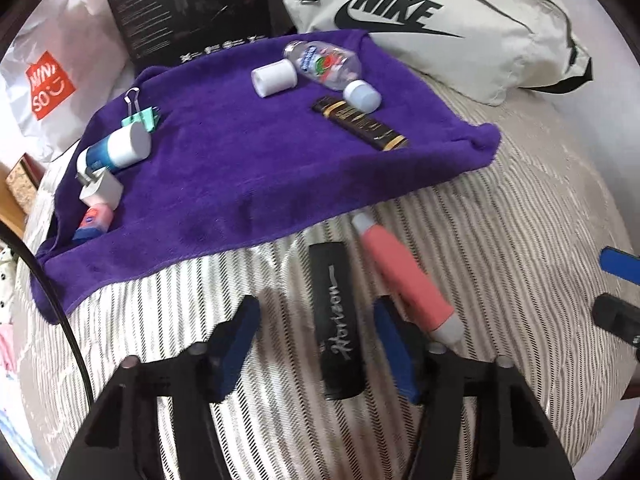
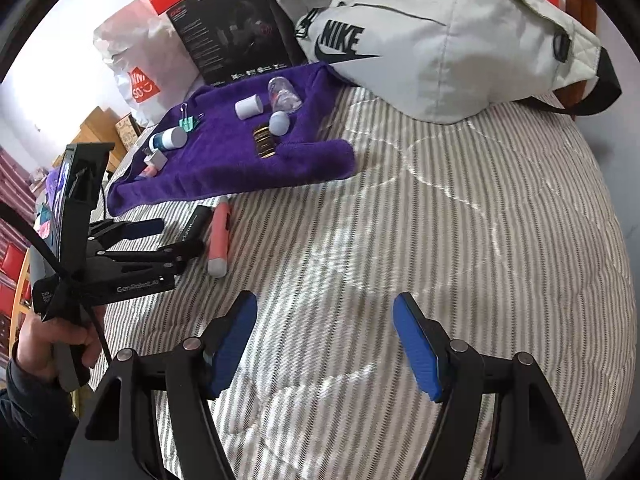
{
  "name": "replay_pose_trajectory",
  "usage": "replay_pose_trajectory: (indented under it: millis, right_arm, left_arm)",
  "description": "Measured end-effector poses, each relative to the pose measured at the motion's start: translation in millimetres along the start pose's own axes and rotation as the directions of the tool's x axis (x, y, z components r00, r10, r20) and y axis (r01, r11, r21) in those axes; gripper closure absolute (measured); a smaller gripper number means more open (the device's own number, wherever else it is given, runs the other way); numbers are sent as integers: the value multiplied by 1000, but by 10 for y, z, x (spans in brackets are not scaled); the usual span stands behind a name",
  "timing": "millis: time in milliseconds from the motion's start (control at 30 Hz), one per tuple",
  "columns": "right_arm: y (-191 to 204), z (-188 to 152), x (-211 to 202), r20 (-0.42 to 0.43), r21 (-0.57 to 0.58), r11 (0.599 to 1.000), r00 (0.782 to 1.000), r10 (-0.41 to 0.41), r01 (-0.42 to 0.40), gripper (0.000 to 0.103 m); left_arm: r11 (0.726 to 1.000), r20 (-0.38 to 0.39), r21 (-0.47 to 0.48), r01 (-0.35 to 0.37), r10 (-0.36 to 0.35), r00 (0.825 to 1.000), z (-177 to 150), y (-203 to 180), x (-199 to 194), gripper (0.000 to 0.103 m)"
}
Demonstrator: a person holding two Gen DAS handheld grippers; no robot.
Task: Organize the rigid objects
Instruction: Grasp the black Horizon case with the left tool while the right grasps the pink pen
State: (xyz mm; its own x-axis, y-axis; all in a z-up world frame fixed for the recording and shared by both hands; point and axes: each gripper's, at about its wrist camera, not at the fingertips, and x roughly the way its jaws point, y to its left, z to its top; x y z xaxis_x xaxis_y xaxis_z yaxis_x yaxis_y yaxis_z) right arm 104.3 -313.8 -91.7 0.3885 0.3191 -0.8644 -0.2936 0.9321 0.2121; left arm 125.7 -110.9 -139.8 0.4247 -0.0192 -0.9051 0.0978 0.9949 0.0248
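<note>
A black tube marked "Horizon" (image 1: 338,320) lies on the striped bedspread (image 1: 500,220), between the fingers of my left gripper (image 1: 316,336). The blue pads stand off it, with a clear gap on the left side, so the gripper is open. A pink tube (image 1: 404,276) lies just right of the black one. In the right wrist view my left gripper (image 2: 182,236) straddles the black tube (image 2: 194,224) beside the pink tube (image 2: 219,240). My right gripper (image 2: 324,320) hangs open over bare bedspread with nothing in it. The purple towel (image 1: 240,160) holds several small items.
On the towel lie a black-gold tube (image 1: 360,128), clear bottle (image 1: 324,64), white cylinder (image 1: 274,76), mint binder clip (image 1: 142,118), blue-white bottle (image 1: 120,148) and white plug (image 1: 102,192). Behind stand a Nike bag (image 1: 440,32), black box (image 1: 192,4) and Miniso bag (image 1: 52,88).
</note>
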Motion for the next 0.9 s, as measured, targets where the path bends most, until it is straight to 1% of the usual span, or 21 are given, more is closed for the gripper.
replay_pose_trajectory:
  millis: [33, 67, 133, 200, 267, 500, 533, 600, 633, 733, 800, 833, 900]
  right_arm:
    - [24, 1, 22, -3, -2, 1000, 1000, -3, 3, 33]
    - [44, 5, 39, -4, -1, 1000, 1000, -2, 2, 33]
    - [85, 20, 72, 2, 5, 1000, 1000, 9, -9, 33]
    - [155, 48, 119, 8, 0, 1000, 1000, 8, -8, 35]
    - [228, 85, 171, 8, -10, 1000, 1000, 7, -6, 39]
    - [620, 271, 467, -15, -92, 996, 1000, 13, -14, 39]
    - [671, 292, 506, -18, -103, 995, 1000, 16, -17, 40]
    - [788, 340, 597, -21, -129, 991, 1000, 17, -20, 40]
    - [828, 356, 639, -28, -137, 990, 1000, 13, -17, 42]
    - [954, 405, 791, -51, -166, 986, 999, 3, -11, 54]
    - [1024, 419, 884, -64, -183, 983, 998, -12, 0, 57]
    - [1056, 418, 918, -63, -194, 981, 998, -26, 13, 61]
    - [1114, 406, 960, -54, -213, 976, 997, -48, 35, 65]
  left_arm:
    - [1000, 8, 4, 9, -9, 1000, -2, 0, -10, 72]
    - [1000, 17, 10, 9, -9, 1000, -16, 8, -24, 82]
    - [1000, 17, 13, 24, -24, 1000, -41, 46, -41, 82]
    - [1000, 15, 6, 28, -28, 999, -75, 134, -67, 82]
    - [1000, 13, -12, 12, -12, 1000, -103, 268, -88, 82]
    - [996, -3, -74, -54, 54, 999, -309, 864, -174, 82]
    - [994, -12, -90, -59, 58, 998, -347, 963, -174, 82]
    - [992, -7, -120, -37, 36, 999, -392, 1112, -197, 82]
    - [990, -12, -131, -41, 40, 999, -420, 1189, -208, 82]
    - [988, -10, -145, -50, 49, 999, -462, 1304, -239, 82]
    - [987, -9, -154, -37, 36, 999, -475, 1367, -227, 82]
    - [987, -7, -158, -31, 30, 1000, -478, 1385, -229, 82]
    - [988, -6, -154, -30, 29, 1000, -477, 1387, -229, 82]
